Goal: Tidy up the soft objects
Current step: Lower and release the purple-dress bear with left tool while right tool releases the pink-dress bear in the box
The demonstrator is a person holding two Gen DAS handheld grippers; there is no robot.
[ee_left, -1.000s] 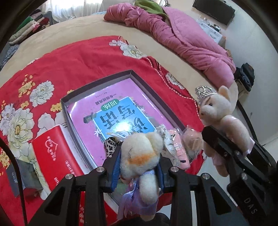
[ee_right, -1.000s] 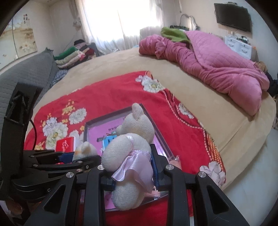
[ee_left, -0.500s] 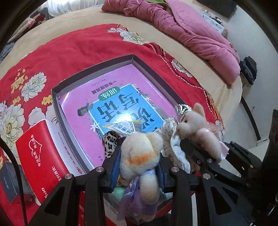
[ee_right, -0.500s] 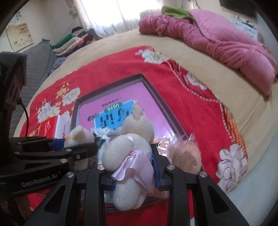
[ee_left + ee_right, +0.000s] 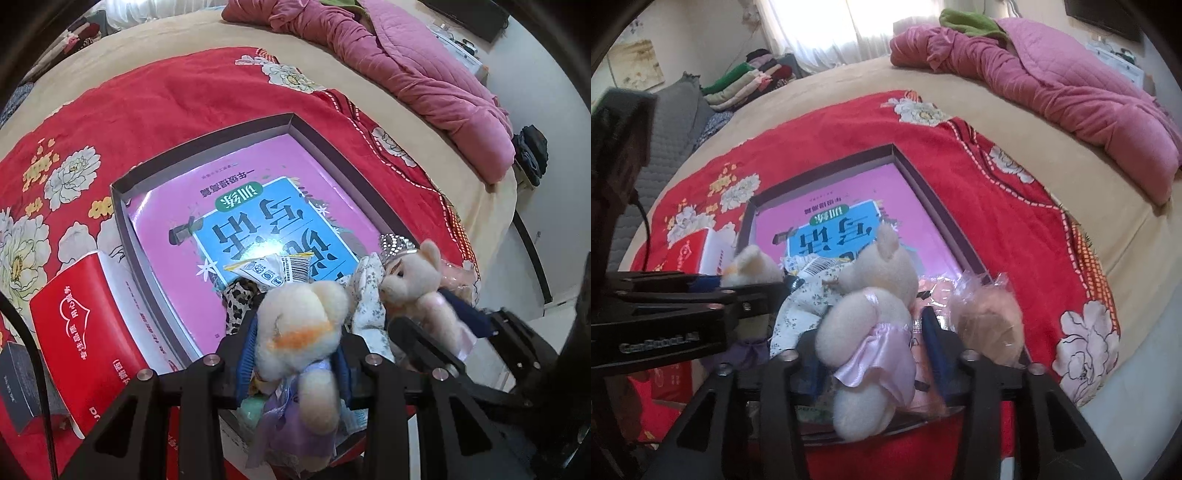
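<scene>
Right wrist view shows your right tongs (image 5: pixel 871 354) have just been opening around the pink-skirted bear (image 5: pixel 871 314) over the box (image 5: pixel 923 184), so next lift clear, while your left tongs (image 5: pixel 295 350) grip the orange-marked plush (image 5: pixel 299 325).

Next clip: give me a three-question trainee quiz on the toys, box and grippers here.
1. True or false: a pink book lies in the box.
2. The left gripper grips: A) a purple-dressed plush; B) a snack packet; C) a red pack.
3. Which toy wears the crown?
Key: 1 true. 2 A. 3 The pink-skirted bear, between the jaws of the right gripper, which have just been opening; the pads stand off it.
</scene>
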